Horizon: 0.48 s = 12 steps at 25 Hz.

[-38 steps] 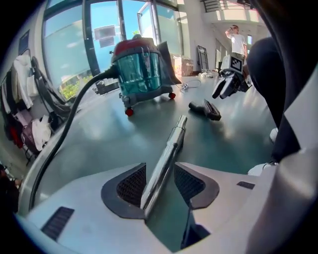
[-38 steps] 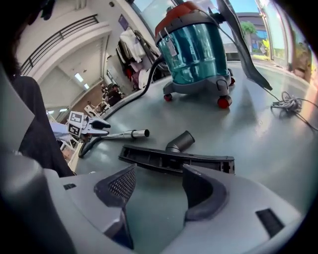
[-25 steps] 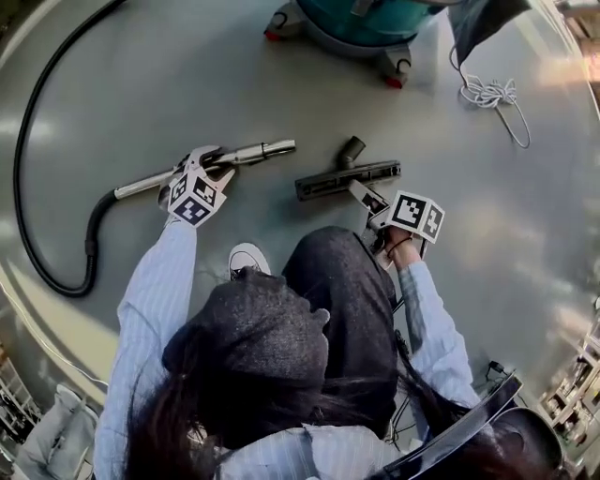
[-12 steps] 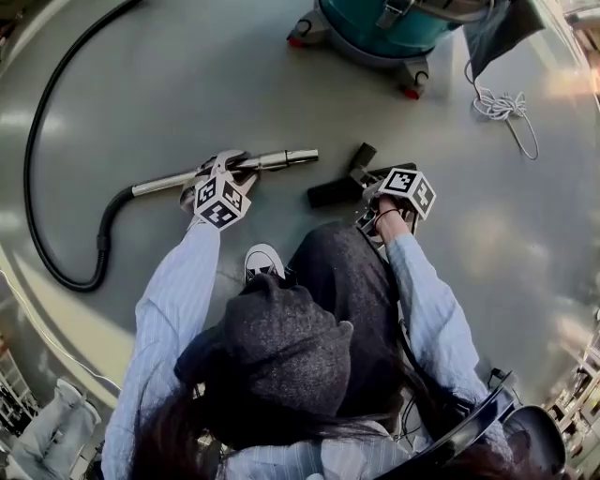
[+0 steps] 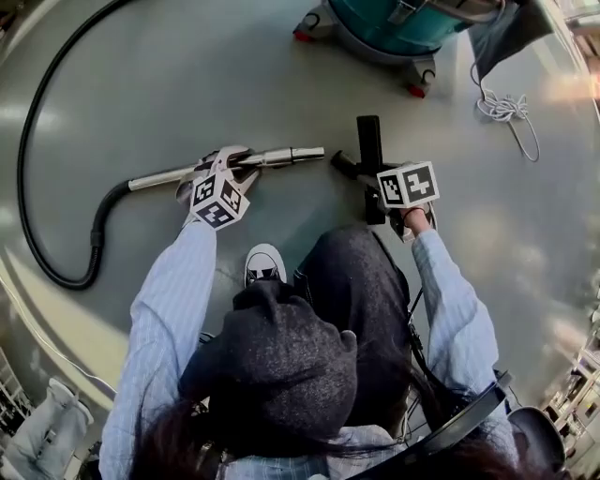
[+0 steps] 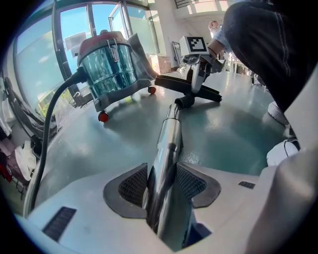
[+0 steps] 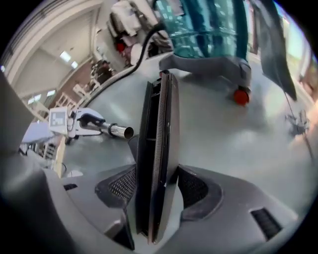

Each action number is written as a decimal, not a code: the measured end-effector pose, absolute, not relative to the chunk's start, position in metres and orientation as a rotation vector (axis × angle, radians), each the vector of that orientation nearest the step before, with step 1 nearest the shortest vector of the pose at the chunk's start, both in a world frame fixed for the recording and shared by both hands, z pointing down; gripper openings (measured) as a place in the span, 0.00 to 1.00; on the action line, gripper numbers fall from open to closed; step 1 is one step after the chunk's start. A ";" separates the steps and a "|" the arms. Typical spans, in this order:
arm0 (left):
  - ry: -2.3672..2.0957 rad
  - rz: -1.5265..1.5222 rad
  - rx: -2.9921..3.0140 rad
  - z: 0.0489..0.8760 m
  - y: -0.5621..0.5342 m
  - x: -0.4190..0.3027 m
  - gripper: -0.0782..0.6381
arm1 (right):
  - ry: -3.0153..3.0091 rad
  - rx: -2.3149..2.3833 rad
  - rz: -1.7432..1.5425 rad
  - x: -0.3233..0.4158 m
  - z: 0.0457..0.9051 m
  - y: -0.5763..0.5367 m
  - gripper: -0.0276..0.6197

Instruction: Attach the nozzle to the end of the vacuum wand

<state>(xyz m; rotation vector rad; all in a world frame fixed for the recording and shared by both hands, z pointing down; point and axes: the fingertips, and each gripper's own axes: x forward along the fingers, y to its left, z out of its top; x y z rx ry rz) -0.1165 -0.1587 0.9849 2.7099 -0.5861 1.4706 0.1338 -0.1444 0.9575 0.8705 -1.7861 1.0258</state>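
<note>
The chrome vacuum wand (image 5: pixel 272 157) lies on the grey floor with its open end (image 5: pixel 314 152) pointing right. My left gripper (image 5: pixel 228 165) is shut on its shaft, and the left gripper view shows the tube (image 6: pixel 168 141) pinched between both pads. The black floor nozzle (image 5: pixel 370 141) stands on edge, its neck (image 5: pixel 343 161) turned toward the wand's end and a small gap apart. My right gripper (image 7: pixel 156 186) is closing on the nozzle's flat head (image 7: pixel 159 144), with both pads against it. The right gripper's marker cube (image 5: pixel 408 185) hides the jaws in the head view.
The teal canister vacuum (image 5: pixel 394 23) stands on wheels at the back. Its black hose (image 5: pixel 37 141) loops round the left side to the wand. A coiled white cord (image 5: pixel 502 106) lies at the right. The person's shoe (image 5: pixel 264 264) and knee are just below the grippers.
The right gripper has rolled and shifted left with the nozzle. The nozzle head went from lying crosswise to pointing away, and its neck now faces the wand's end. The left gripper has stayed on the wand.
</note>
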 end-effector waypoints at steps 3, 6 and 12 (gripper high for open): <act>-0.559 1.481 2.741 0.983 -0.150 -0.114 0.36 | -1.817 0.712 0.739 0.128 0.953 -0.153 0.44; -0.498 1.494 2.777 0.982 -0.137 -0.109 0.35 | -1.847 0.607 0.556 0.125 0.949 -0.158 0.43; -0.494 1.507 2.795 0.984 -0.126 -0.099 0.35 | -1.896 0.399 0.341 0.113 0.947 -0.162 0.43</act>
